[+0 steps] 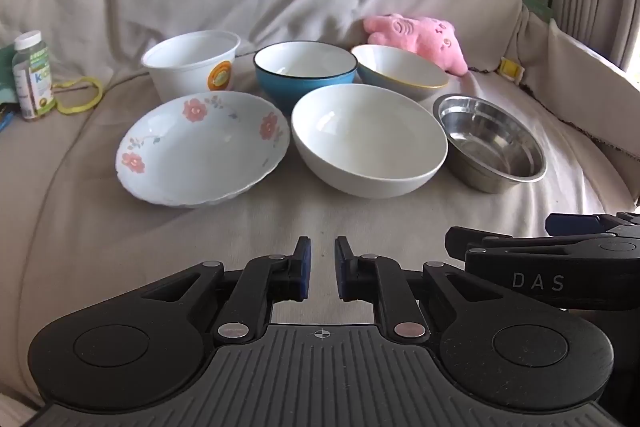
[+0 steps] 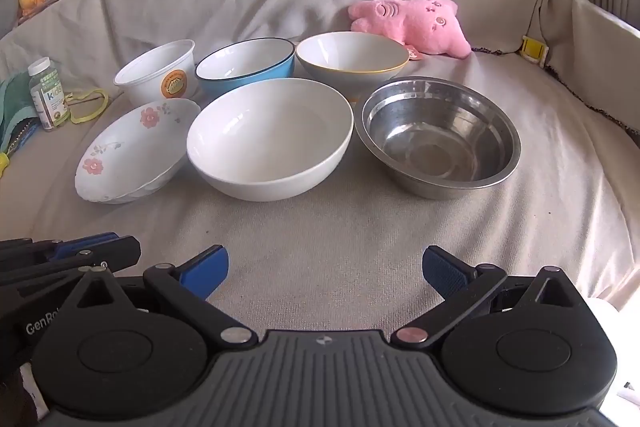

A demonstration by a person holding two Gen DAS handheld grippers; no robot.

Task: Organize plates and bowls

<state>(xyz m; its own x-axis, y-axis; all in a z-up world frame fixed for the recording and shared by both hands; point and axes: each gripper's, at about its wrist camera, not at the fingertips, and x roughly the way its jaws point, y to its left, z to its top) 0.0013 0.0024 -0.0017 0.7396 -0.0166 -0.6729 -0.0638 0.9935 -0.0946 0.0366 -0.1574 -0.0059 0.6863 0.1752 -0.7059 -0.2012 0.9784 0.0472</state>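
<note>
Though near, bowls point(image 2: 270, 137) beyond jaws.

Soft daylight, sharp, fisheye-bent edges

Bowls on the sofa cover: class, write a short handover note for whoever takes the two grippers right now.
Left gripper: shut, empty. Right gripper: open, empty.
Front row, from the left: floral dish, white bowl, steel bowl.
Back row: plastic tub, blue bowl, yellow-rimmed bowl.
Done: nothing stacked.
Left: all six to organize; both grippers hang short of the front row.
</note>
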